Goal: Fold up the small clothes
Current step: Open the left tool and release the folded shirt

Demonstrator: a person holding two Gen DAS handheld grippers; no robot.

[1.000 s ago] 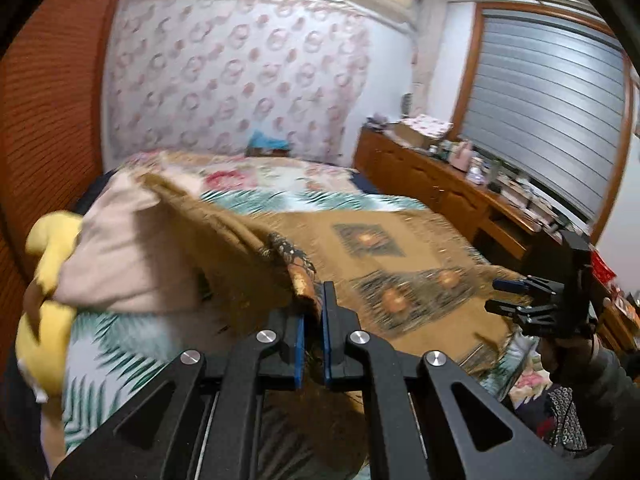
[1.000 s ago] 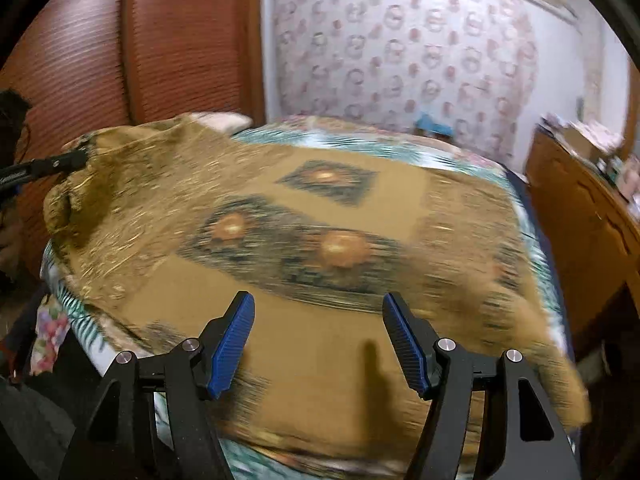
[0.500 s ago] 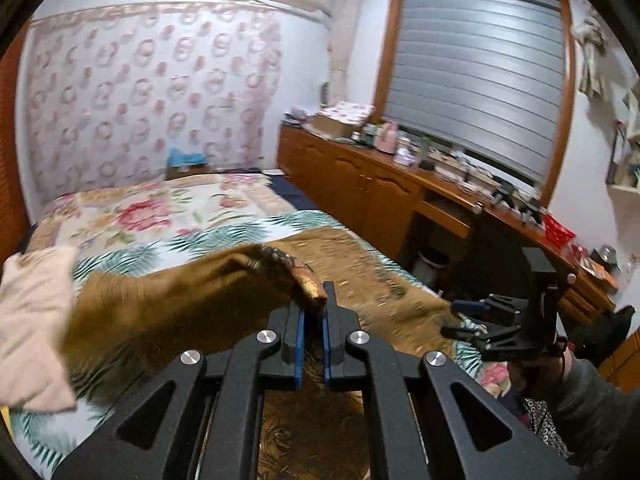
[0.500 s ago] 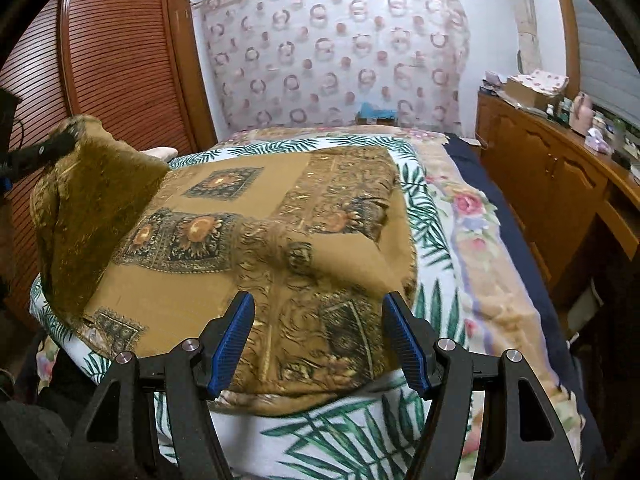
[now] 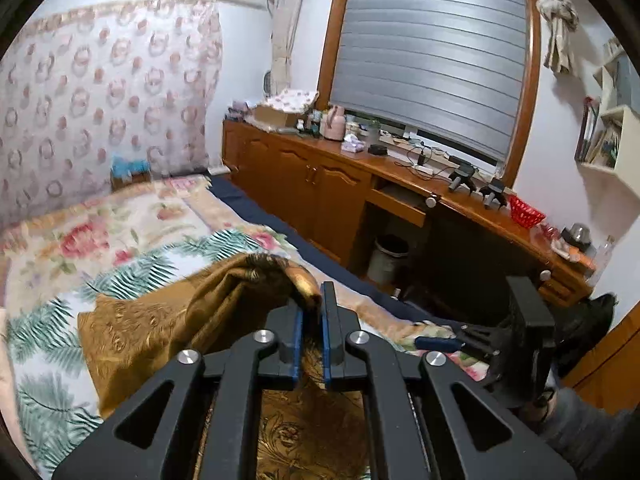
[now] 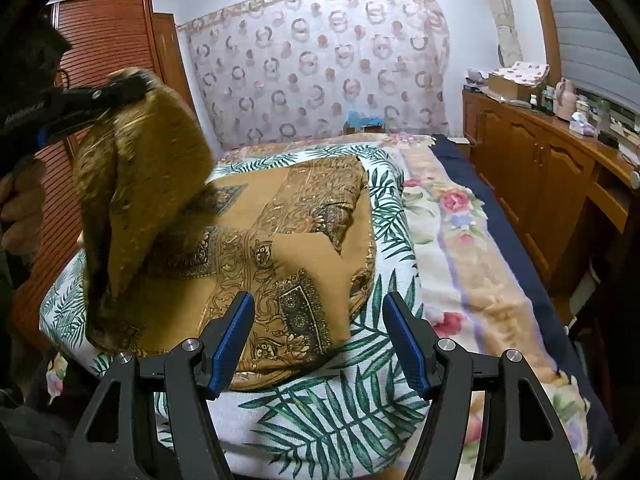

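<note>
Mid-fold: left gripper [image 5: 311, 330] clamped on corner of brown patterned cloth [image 6: 280, 248], lifted above bed [image 6: 472, 264]; rest lies on leaf-print cover. Right gripper [image 6: 318, 344] gaping, empty, near cloth's front edge. Next, likely: carry corner across, lay flat, align edges.

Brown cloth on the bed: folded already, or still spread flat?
Partly folded. The left gripper holds one edge of the brown cloth lifted above the bed; the rest lies there, doubled over.
</note>
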